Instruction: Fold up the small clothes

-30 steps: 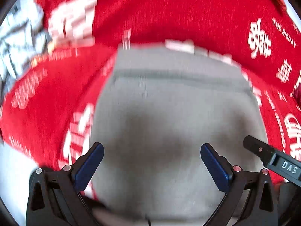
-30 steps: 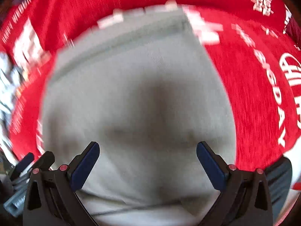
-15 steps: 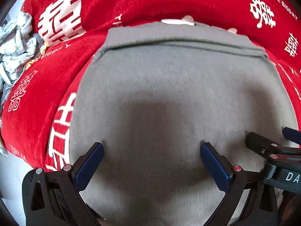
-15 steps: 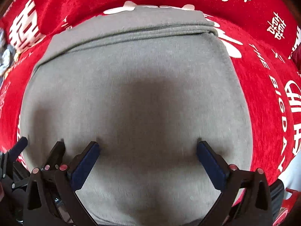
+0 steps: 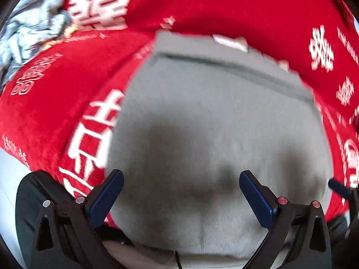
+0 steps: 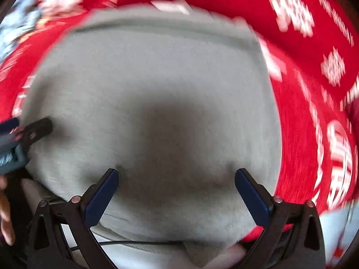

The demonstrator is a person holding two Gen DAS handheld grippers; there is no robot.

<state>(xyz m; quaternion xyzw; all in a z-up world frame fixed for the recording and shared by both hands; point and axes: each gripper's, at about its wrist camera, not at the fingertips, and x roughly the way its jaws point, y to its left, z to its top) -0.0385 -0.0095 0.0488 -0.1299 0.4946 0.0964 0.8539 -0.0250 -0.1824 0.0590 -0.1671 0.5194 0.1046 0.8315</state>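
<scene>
A grey folded garment (image 5: 213,121) lies flat on a red cloth with white lettering (image 5: 56,103); a folded edge runs across its far side. It also fills the right wrist view (image 6: 157,71). My left gripper (image 5: 181,198) is open and empty just above the garment's near part. My right gripper (image 6: 176,196) is open and empty above the same garment, to the right of the left one. The left gripper's finger (image 6: 38,129) shows at the left edge of the right wrist view. Both views are blurred.
A crumpled pale grey-blue garment (image 5: 29,29) lies at the far left on the red cloth. A white surface (image 5: 9,174) shows past the cloth's near left edge. The red cloth (image 6: 314,112) extends to the right of the grey garment.
Both grippers have pulled back and up from the grey garment, still open. The garment looks smaller in the views, and the left gripper has shifted left of the right one.
</scene>
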